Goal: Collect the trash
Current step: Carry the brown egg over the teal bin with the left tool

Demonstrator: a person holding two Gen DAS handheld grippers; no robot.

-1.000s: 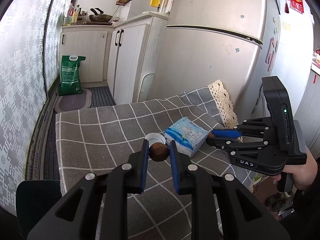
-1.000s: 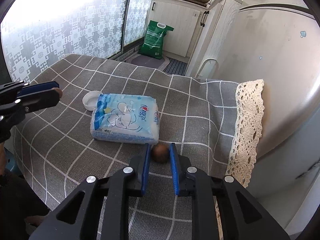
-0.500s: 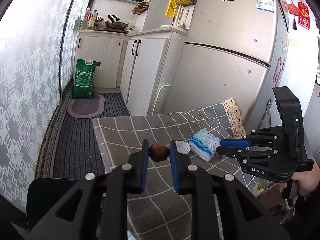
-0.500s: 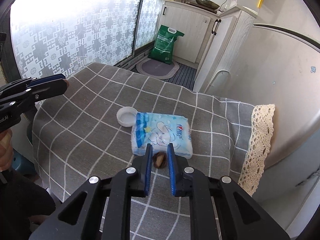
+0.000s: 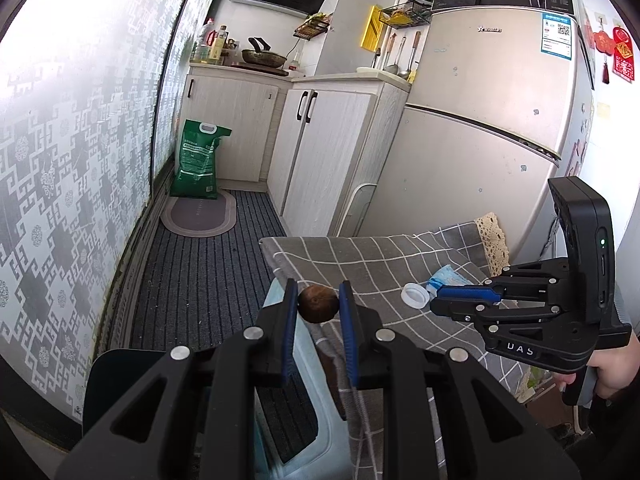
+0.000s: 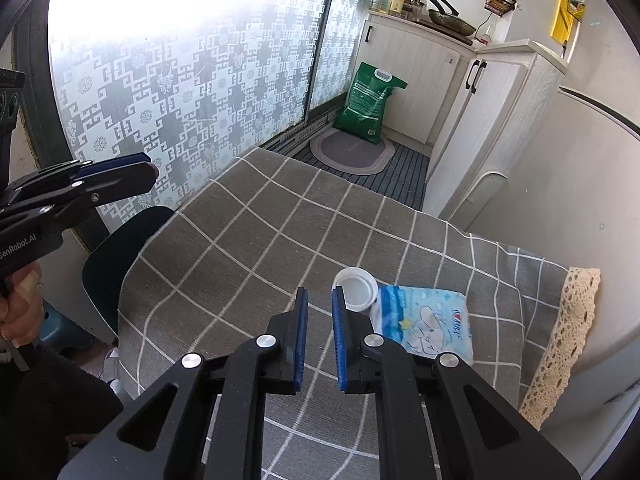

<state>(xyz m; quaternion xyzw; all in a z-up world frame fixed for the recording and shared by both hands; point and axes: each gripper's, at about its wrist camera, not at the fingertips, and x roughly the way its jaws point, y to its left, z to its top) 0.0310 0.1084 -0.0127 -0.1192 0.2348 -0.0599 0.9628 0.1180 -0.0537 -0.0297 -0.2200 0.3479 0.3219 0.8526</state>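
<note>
1. The left wrist view shows the left gripper (image 5: 318, 304) with its jaws clenched on a small round brown thing (image 5: 317, 304). It looks like a nut or a pit; I cannot tell which. It is held up in the air, past the edge of the counter (image 5: 360, 256).
2. The right wrist view does not show that brown thing well. There the left gripper (image 6: 132, 170) is seen from the side, far left, with only a tiny brown bit at its tip.
3. The right wrist view shows the right gripper (image 6: 320, 332) from behind. Its jaws are closing, and nothing is between the blue pads (image 6: 301, 340). It hangs above the grey checked cloth.
4. In the left wrist view the right gripper (image 5: 464, 298) is seen sideways, with a hand (image 5: 612, 368) on its handle. It hides most of the blue tissue pack (image 5: 446, 276).
5. The right wrist view shows the whole tissue pack (image 6: 428, 324) lying flat on the counter (image 6: 240, 240). A white lid (image 6: 356, 284) lies just beside it, touching its corner.
6. Only the left wrist view shows the tall fridge (image 5: 480, 120) and a pale blue bin (image 5: 316, 412) under the left gripper, next to the counter.
7. Both views show a green bag (image 5: 198, 160) on the floor by the white cupboards (image 5: 320, 152), with a small oval mat (image 5: 198, 214) in front of it.
8. A dark chair back (image 6: 120, 248) stands at the left edge of the counter.
</note>
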